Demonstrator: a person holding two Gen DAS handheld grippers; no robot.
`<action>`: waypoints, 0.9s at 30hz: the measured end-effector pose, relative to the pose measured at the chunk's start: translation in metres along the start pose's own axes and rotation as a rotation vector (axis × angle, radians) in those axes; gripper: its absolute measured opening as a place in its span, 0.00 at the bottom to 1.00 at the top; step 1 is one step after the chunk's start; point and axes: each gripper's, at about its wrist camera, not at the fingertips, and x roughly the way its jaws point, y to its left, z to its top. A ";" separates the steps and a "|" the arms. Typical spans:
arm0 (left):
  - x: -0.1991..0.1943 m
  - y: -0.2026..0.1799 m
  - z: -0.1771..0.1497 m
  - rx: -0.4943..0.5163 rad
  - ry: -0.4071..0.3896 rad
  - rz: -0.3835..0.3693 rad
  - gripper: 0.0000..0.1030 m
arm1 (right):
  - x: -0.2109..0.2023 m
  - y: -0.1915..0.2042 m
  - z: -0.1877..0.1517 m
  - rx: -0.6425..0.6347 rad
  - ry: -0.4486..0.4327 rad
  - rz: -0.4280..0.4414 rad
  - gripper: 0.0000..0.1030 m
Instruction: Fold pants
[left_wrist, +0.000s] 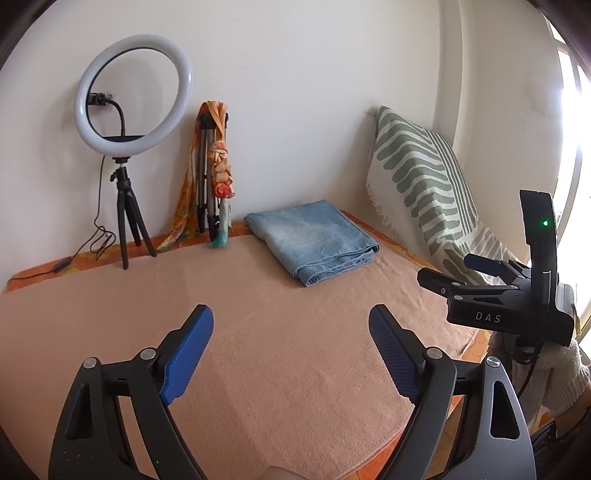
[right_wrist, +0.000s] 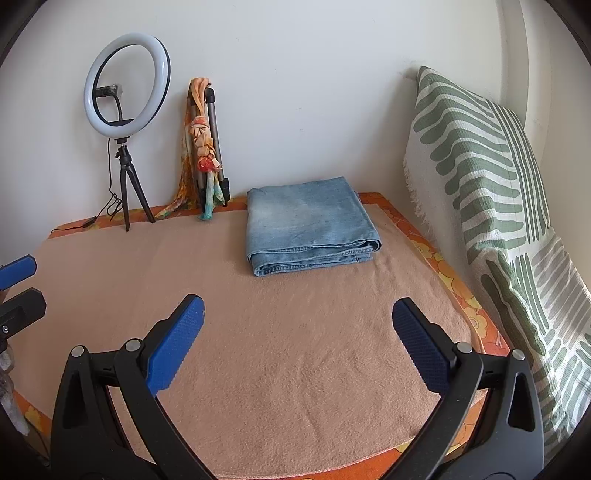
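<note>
White wall behind, a peach blanket (right_wrist: 295, 332) spread over an orange flowered cover, a ring light (right_wrist: 127, 84) on a small tripod at the far left, a folded tripod draped with a scarf (right_wrist: 201, 147) leaning on the wall, a green-patterned cushion (right_wrist: 491, 177) propped on the right.

Pants (right_wrist: 310, 225): blue denim, already folded into a compact, nearly square bundle, lying flat at the far side of the blanket near the wall, stacked edges and hem facing the cameras, a rounded fold along the right side. No loose leg or waistband showing (looks finished, as a judgement).

Left hand-held gripper (left_wrist: 291, 347): blue pads spread wide apart, nothing between them, hovering above the near blanket. Right hand-held gripper (right_wrist: 297, 332): likewise wide apart and empty; seen from the left view as a black body (left_wrist: 506, 306) off to the right.

Key relation: bundle straight ahead and well apart from both, clearly right of centre in the left view, only slightly left of centre for the right. Right one probably the nearer and better lined up. Slightly longer side of the bundle running roughly left to right, so any further fold or squaring would call for a reach forward across bare blanket to the near stacked edge.
</note>
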 end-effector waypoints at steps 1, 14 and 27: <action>0.001 0.001 -0.001 -0.003 0.004 0.000 0.84 | 0.000 0.000 0.000 -0.001 0.000 0.002 1.00; -0.001 0.010 -0.008 0.006 -0.004 0.058 0.84 | 0.006 -0.005 -0.001 0.037 -0.009 0.009 1.00; -0.009 0.014 -0.008 0.011 -0.039 0.121 0.99 | 0.007 -0.004 -0.001 0.039 -0.016 0.003 1.00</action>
